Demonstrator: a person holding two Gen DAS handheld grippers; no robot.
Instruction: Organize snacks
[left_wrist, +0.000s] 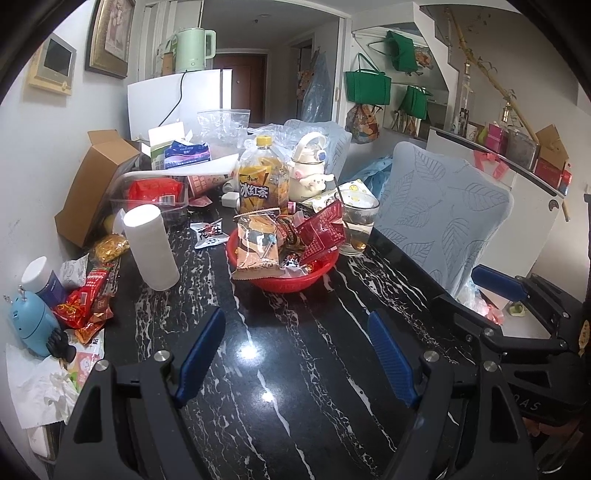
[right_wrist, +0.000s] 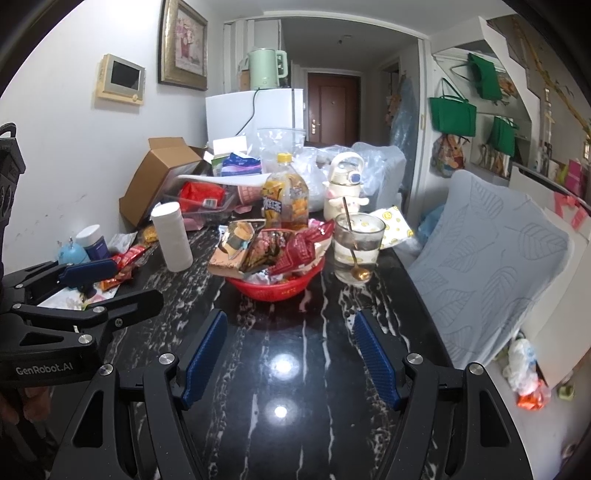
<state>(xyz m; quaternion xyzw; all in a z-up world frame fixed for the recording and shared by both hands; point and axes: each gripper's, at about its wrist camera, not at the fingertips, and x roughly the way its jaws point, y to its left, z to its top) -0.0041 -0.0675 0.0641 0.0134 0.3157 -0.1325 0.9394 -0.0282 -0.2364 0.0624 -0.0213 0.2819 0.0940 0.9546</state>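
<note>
Nearest to me: I am holding the left gripper (left_wrist: 297, 354) over bare black marble tabletop (left_wrist: 280, 369), its blue-padded fingers (left_wrist: 201, 354) standing wide apart with nothing between them. I am keeping the right gripper (right_wrist: 291, 354) beside it in the same way, fingers (right_wrist: 373, 354) spread wide and gripping nothing, only polished stone showing in the gap.

Left edge of the table: a pale blue gadget (left_wrist: 31, 323), a dark jar with a white cap (left_wrist: 40, 280), and a heap of red and orange snack packets (left_wrist: 86, 302) are lying loose against the wall.

Middle ground: a white paper roll (left_wrist: 151, 247) is standing upright. Just right of it a red plastic basket (left_wrist: 284, 280) is sitting on the marble, already holding several wrapped snacks (left_wrist: 256, 243), some tan, some dark red, leaning over its rim. One black-and-white packet (left_wrist: 210, 232) is lying flat between roll and basket. Right of the basket a drinking glass (right_wrist: 356, 247) is standing with a gold spoon (right_wrist: 354, 258) in it.

Further back: an iced tea bottle with a yellow cap (left_wrist: 263, 177) is standing just behind the basket, a cream cartoon flask (left_wrist: 308, 170) beside it. A clear tub holding a red bag (left_wrist: 155, 195) and a tipped cardboard box (left_wrist: 96, 181) are lying to the left.

Right side: a chair with a blue leaf-print cover (left_wrist: 443, 210) is pushed up to the table.

Farthest: a white fridge (right_wrist: 255, 114) is carrying a mint green kettle (right_wrist: 264, 68).
</note>
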